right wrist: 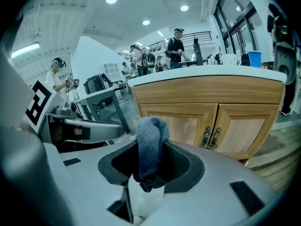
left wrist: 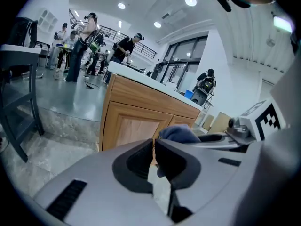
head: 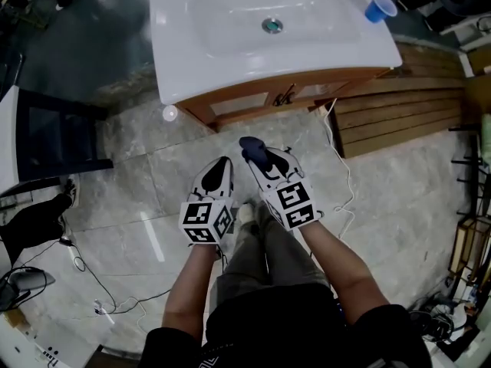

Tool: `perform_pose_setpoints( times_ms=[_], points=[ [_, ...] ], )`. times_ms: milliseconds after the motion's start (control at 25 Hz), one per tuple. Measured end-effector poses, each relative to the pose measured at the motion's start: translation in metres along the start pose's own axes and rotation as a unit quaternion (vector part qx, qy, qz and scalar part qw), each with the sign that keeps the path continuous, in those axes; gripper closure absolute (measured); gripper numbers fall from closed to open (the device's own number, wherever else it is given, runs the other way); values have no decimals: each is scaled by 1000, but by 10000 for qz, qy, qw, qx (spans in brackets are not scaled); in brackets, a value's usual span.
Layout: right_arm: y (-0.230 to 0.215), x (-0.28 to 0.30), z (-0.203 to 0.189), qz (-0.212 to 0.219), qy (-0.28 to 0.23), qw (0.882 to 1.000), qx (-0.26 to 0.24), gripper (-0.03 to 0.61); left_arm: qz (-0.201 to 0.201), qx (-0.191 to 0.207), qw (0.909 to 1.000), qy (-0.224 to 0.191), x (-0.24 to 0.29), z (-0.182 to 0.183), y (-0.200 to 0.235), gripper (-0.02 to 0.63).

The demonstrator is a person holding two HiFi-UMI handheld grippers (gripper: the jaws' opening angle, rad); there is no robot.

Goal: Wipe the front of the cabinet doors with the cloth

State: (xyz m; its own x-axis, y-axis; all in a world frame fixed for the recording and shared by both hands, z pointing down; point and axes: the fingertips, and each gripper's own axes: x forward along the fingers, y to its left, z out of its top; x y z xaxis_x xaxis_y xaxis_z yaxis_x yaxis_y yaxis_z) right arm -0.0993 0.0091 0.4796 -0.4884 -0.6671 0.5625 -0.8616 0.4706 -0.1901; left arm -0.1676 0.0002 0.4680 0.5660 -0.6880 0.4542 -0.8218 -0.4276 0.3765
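A wooden vanity cabinet with two framed doors (right wrist: 214,128) stands under a white sink top (head: 230,44); dark metal handles (right wrist: 210,137) sit where the doors meet. My right gripper (head: 257,153) is shut on a folded dark blue cloth (right wrist: 149,142), which sticks up between its jaws, a short way in front of the doors. My left gripper (head: 221,169) is held beside it, jaws closed together with nothing between them. In the left gripper view the cloth (left wrist: 178,133) shows to the right, with the left door (left wrist: 134,128) behind.
A blue cup (head: 380,8) stands on the sink top's right corner. Wooden planks (head: 399,117) lie right of the cabinet, a white cable (head: 341,175) trails on the marble floor. A dark chair (head: 54,133) is at left. People stand in the background (left wrist: 80,36).
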Motion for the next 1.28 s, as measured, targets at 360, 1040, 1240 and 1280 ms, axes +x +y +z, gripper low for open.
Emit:
perform_pose_setpoints(
  times_ms=[360, 1040, 1240, 1280],
  points=[
    [-6, 0, 10, -40, -133, 9998, -128, 426, 65, 21, 9999, -77, -8, -2, 2, 592],
    [-92, -10, 5, 432, -220, 9968, -629, 426, 571, -31, 9983, -147, 72, -1, -55, 592],
    [-133, -20, 2, 397, -190, 9975, -561, 426, 582, -10, 9981, -219, 100, 5, -84, 592],
    [-140, -21, 2, 398, -186, 9974, -565, 426, 588, 5, 9980, -234, 104, 6, -88, 592]
  ],
)
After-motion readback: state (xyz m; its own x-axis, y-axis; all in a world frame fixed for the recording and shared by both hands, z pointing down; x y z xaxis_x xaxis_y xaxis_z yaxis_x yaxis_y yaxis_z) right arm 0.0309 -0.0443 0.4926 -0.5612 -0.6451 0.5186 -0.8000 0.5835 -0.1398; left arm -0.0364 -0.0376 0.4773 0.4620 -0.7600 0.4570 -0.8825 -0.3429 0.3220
